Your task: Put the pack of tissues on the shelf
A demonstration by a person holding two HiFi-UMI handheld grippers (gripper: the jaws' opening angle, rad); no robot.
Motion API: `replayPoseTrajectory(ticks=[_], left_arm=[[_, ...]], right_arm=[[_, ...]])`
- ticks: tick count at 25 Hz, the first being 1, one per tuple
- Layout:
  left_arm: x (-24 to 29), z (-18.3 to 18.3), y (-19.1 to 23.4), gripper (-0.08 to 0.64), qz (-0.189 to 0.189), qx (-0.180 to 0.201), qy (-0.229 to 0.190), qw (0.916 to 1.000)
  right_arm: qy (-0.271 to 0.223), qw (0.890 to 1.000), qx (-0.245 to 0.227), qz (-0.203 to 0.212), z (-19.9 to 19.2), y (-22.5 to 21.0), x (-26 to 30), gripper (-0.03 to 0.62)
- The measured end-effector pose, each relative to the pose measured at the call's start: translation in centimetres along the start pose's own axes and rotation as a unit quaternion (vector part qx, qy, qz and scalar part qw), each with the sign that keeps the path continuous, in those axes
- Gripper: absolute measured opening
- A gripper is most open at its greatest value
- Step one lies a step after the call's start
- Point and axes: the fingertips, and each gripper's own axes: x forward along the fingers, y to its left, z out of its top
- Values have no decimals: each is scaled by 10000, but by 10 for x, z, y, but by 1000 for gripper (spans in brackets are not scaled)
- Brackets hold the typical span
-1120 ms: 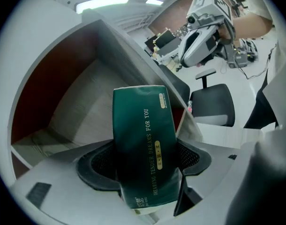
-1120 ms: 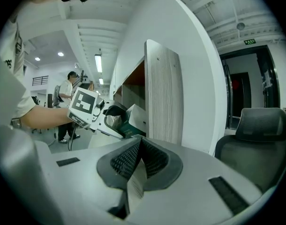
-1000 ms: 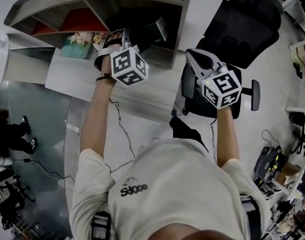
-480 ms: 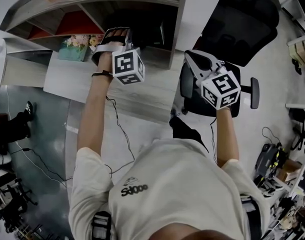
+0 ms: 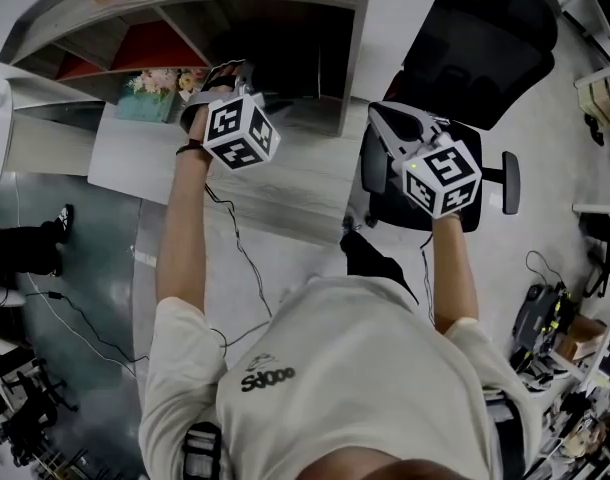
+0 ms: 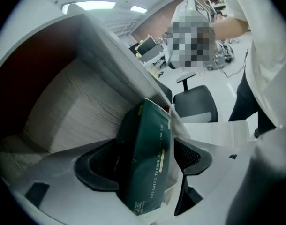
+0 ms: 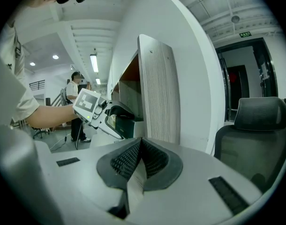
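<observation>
The left hand-held gripper (image 6: 146,161) is opening around the upright pack of tissues (image 6: 147,139). The right hand-held gripper (image 7: 140,149) has its jaws together. The pack seems to sit near the shelf's (image 6: 72,111) front edge, so it could topple out.

Glossy dark-green plastic film, softly sheened, around the pack of tissues (image 6: 145,158). Pale wood-grain board, matt and finely streaked, for the shelf (image 6: 72,111); smooth matt reddish panel (image 6: 35,78) at its back. Smooth matt grey plastic on the right gripper (image 7: 141,146), with black rubbery pads (image 7: 126,161) of fine mesh texture. Matt black fabric over the chair (image 7: 255,121). Soft pale cloth for the shirt (image 5: 365,368). Polished, faintly reflective floor (image 5: 85,248).
</observation>
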Motion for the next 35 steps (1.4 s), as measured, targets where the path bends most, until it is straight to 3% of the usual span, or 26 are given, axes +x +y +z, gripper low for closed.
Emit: replayPoseTrajectory(ticks=[2,4,10,14,21,30,33,35], left_arm=[[-4,0,4,331,-35,-362,-225,9991],[-6,-1,8,298,9,-483,-262,9985],[3,-12,19,290,117,-276,290,9991],[11,-23,31,288,257,-330,647,9970],[29,-21,50,288,531,-359,733,9952],[40,-24,60,293,439,-311,707,9960],[38,-23,60,298,647,-284,754,9947],[31,-23,62,308,981,-195,792,9918]], right_arm=[[3,10000,-13,21,0,2,1,6],[8,10000,-31,31,0,4,1,6],[10,10000,-18,-7,1,1,-1,6],[12,10000,27,-55,1,-3,-2,6],[-26,9998,169,-53,3,-8,-5,6],[-11,9996,206,-209,0,-19,-11,6],[14,9996,129,-255,-2,-18,-12,6],[11,9996,87,-280,-1,-16,-15,6]])
